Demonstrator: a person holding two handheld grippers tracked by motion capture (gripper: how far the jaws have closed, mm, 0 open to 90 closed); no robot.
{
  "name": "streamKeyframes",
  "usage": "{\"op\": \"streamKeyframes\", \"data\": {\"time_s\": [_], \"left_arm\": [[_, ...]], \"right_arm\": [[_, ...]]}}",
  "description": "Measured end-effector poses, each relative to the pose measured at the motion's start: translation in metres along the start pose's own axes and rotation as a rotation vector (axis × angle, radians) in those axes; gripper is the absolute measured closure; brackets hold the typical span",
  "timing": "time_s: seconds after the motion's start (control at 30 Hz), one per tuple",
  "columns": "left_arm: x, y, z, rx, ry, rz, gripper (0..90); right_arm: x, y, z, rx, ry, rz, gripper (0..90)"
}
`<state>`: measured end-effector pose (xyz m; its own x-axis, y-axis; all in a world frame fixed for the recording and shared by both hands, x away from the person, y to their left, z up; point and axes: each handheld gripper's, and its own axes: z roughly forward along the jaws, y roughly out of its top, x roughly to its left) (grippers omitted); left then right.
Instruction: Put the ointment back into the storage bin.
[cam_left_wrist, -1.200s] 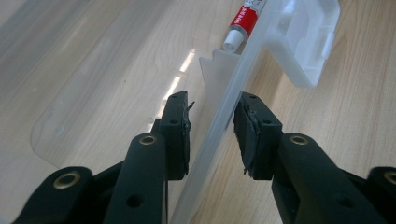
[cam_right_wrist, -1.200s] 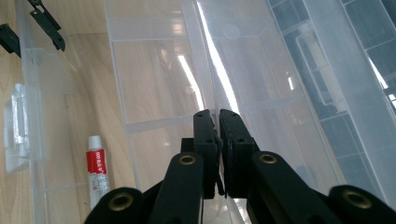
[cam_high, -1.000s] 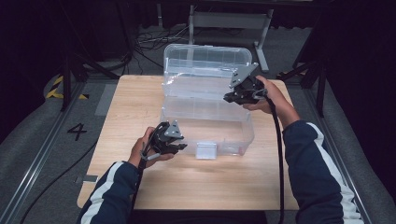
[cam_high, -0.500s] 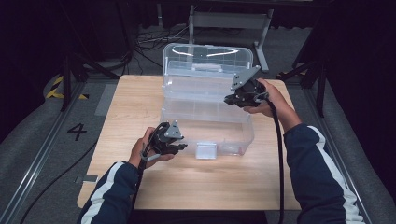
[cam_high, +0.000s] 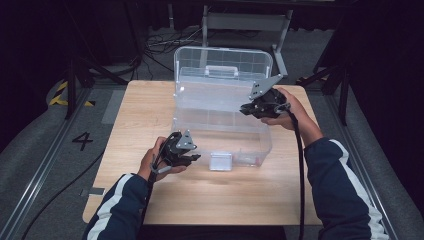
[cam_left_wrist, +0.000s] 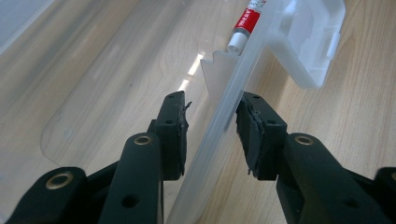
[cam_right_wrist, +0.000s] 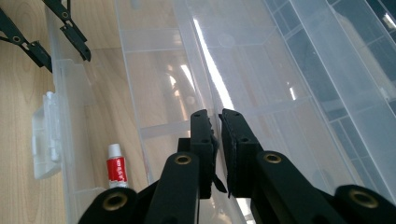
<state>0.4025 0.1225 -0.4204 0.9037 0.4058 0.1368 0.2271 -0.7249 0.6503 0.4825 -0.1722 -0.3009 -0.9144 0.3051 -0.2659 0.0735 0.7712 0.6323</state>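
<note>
On the counter (cam_high: 150, 100) we see a clear box (cam_high: 222, 125), our left hand-held gripper (cam_left_wrist: 210, 130) parted astride its front wall beside the latch (cam_left_wrist: 310, 42), our right hand-held gripper (cam_right_wrist: 217, 149) nearly closed on an inner tray's edge, a red tube (cam_right_wrist: 116, 170) inside.

The middle and far half of the wooden table (cam_high: 150, 110) is taken up by the clear plastic box (cam_high: 220, 125), whose raised lid (cam_high: 222, 62) blocks any approach from the far side. The front wall is straddled by the left gripper (cam_left_wrist: 210, 135), one jaw inside and one outside with a gap left on each side, and the latch (cam_high: 220, 161) juts out just beside it. An inner tray edge is pinched by the right gripper (cam_right_wrist: 217, 154), while bare table is left along the near edge and at the left.
</note>
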Motion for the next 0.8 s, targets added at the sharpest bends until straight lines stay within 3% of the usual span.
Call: {"op": "streamKeyframes", "data": {"time_s": [0.3, 0.4, 0.8], "left_arm": [[-0.001, -0.001, 0.0, -0.009, 0.009, 0.009, 62.8], [-0.002, -0.002, 0.0, -0.018, 0.018, 0.031, 62.7], [-0.002, -0.003, 0.0, -0.036, 0.016, 0.021, 62.6]], "right_arm": [[0.005, -0.004, -0.001, -0.02, 0.005, 0.007, 83.5], [0.006, -0.005, -0.001, -0.032, 0.001, 0.01, 82.9], [0.012, -0.011, 0.0, -0.079, -0.015, 0.028, 80.9]]}}
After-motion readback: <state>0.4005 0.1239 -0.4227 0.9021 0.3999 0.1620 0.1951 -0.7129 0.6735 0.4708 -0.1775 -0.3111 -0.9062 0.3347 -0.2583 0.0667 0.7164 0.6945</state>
